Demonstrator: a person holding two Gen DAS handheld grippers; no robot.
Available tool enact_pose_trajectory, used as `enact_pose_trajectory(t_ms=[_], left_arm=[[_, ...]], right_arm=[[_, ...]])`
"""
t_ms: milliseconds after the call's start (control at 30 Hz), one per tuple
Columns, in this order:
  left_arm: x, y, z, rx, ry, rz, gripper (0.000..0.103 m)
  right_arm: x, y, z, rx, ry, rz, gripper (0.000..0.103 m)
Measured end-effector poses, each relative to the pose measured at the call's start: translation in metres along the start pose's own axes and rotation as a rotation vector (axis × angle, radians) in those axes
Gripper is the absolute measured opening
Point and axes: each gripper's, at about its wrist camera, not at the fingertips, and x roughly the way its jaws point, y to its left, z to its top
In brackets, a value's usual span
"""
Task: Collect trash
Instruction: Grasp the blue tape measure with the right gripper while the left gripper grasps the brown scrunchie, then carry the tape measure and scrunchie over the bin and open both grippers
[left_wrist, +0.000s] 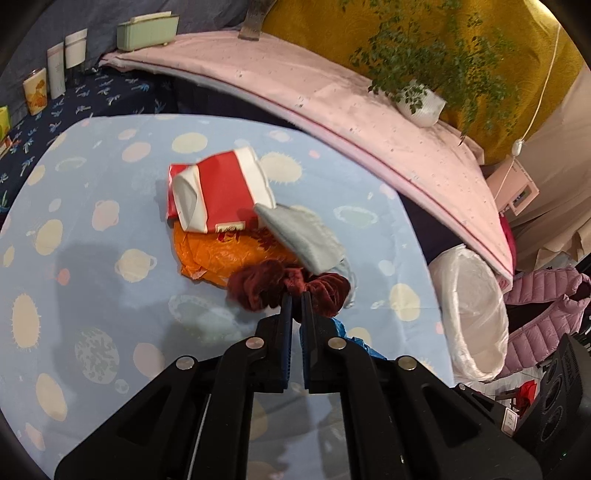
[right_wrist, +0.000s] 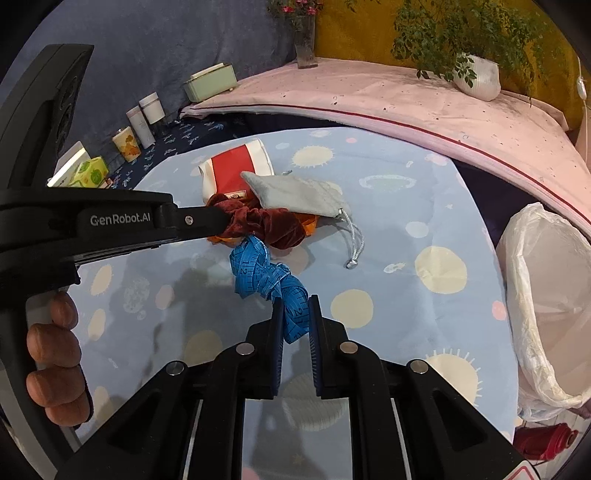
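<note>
While both grippers sit low over the table (right_wrist: 424, 206), each is pinching something. R gripper (right_wrist: 295, 314): jaws nearly closed on one end of the blue tape measure (right_wrist: 266, 277); rest of the tape is bunched on the cloth just ahead of the tips. L gripper (left_wrist: 296, 301): jaws clamped on the near edge of the dark red scrunchie (left_wrist: 288, 290). From the right wrist cam the L gripper comes in from the left edge of view w/ its tip buried in the scrunchie, and the person's left hand (right_wrist: 55, 365) is wrapped round its handle.

Trash pile is mid-table, items touching/overlapping:
- scrunchie nearest, tape measure touching its near side
- orange plastic wrapper (left_wrist: 218, 254) under and behind the scrunchie
- grey drawstring pouch (left_wrist: 306, 236) lying over the wrapper, its cord trailing toward the right edge of the table
- crushed red/white carton (left_wrist: 218, 188) farthest, tilted, resting on the wrapper's far side

Bin w/ white plastic liner (right_wrist: 546, 302) is off the table's right edge, mouth open and tilted toward the table.

Beyond the far edge: pink-covered surface (left_wrist: 332, 107) w/ a potted plant (right_wrist: 476, 74) in a white pot, a vase (right_wrist: 304, 40) of flowers, and a pale green box (right_wrist: 212, 85). Far left, on dark blue patterned cloth: a row of small containers (right_wrist: 142, 118). Labels too small to read.
</note>
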Motion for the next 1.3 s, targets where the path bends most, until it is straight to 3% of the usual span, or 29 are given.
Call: enact_pose_trajectory(t_ms=[300,600,967,1300], left_arm=[[-0.041,-0.030,0.009,0.044,-0.083,-0.038,0.004],[-0.054,-0.078,0.014,0.118,-0.112,-0.080,0.004],[-0.051,-0.163,0.009,0.254,-0.106,-0.162,0.004],[-0.034,-0.228,-0.005,0.367,-0.064,-0.229,0.004]], right_arm=[[-0.049,-0.025,0.008,0.055,-0.109,-0.033,0.012],[-0.093,-0.072,0.020,0.148,-0.204,-0.122,0.012],[-0.148,-0.134,0.024,0.256,-0.309,-0.232,0.012],[-0.168,-0.185,0.006,0.350,-0.328,-0.302,0.012]])
